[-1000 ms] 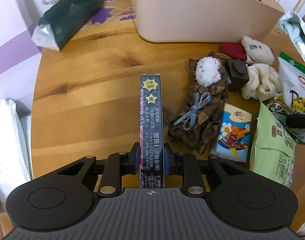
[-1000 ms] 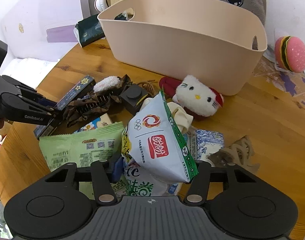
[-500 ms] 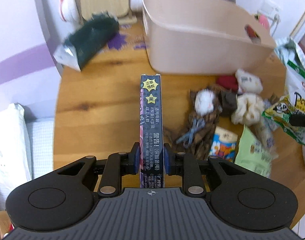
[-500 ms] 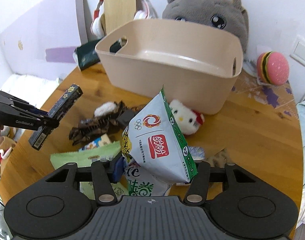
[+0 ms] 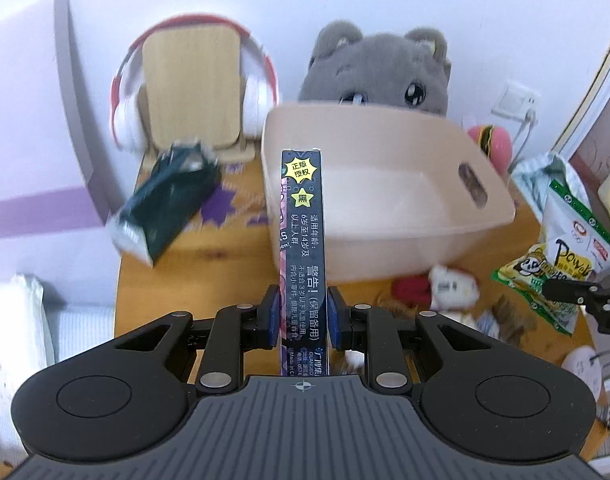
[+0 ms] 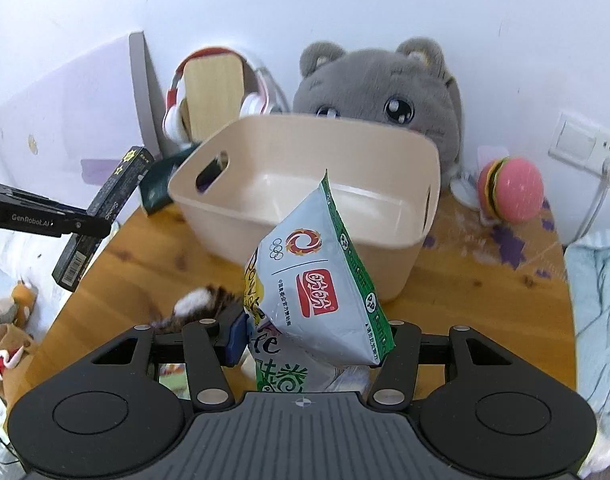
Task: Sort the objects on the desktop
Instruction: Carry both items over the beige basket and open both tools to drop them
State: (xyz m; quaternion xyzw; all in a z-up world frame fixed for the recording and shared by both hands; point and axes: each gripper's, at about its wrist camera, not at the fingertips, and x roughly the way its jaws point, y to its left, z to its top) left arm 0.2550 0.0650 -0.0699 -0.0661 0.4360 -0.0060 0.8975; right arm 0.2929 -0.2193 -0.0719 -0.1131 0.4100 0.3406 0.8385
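Observation:
My left gripper is shut on a long dark box with yellow star stickers and holds it in the air, its far end in front of the beige bin. The box also shows in the right wrist view, left of the bin. My right gripper is shut on snack bags, a grey-and-green one on top, held above the table before the bin. The bin's inside looks bare.
A round wooden table holds a Hello Kitty plush, a brown cloth item and a dark green pouch. A grey plush, headphones on a wooden stand and a burger toy stand behind.
Both grippers have risen and tilted up with their loads. The bin's open inside now shows, and the table items have dropped low in both views.

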